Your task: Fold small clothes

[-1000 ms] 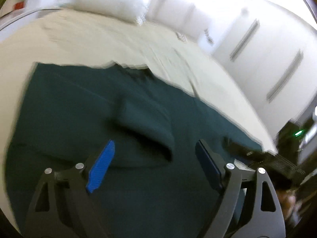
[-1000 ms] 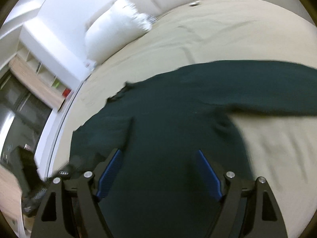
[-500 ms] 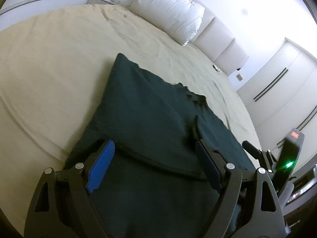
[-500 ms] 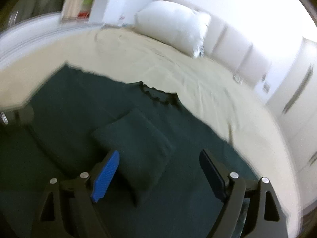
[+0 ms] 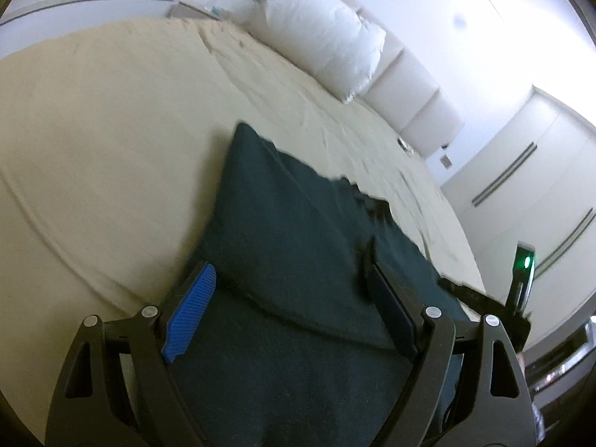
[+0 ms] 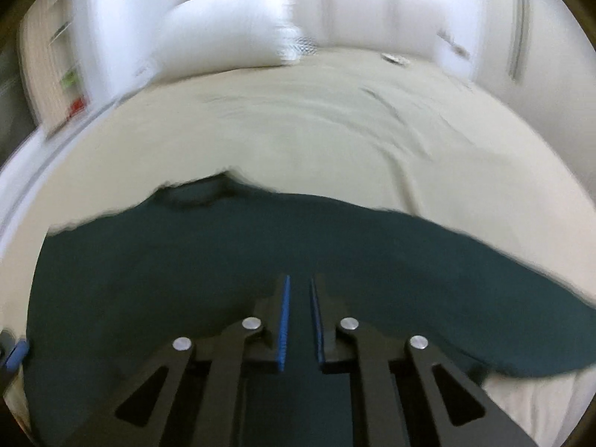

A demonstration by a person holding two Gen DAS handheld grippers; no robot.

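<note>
A dark green garment (image 5: 298,246) lies spread on the beige bed, one flap folded over its middle. In the left wrist view my left gripper (image 5: 290,298) stands open just above it, with the fold's edge running between its fingers and neither pad pressing. The right wrist view is blurred. There my right gripper (image 6: 299,290) points down at the garment (image 6: 186,268), its jaws drawn almost together with green cloth filling the narrow gap between them.
The beige bed sheet (image 5: 111,119) stretches far and left. A white pillow (image 5: 327,48) leans on the headboard. A black device with a green light (image 5: 523,272) stands at the right edge. White cupboard doors (image 5: 551,171) are behind it.
My right gripper's jaws have gone from wide apart to nearly together and its view has swung across the garment. The left gripper shifted to the garment's left side, then held still.
</note>
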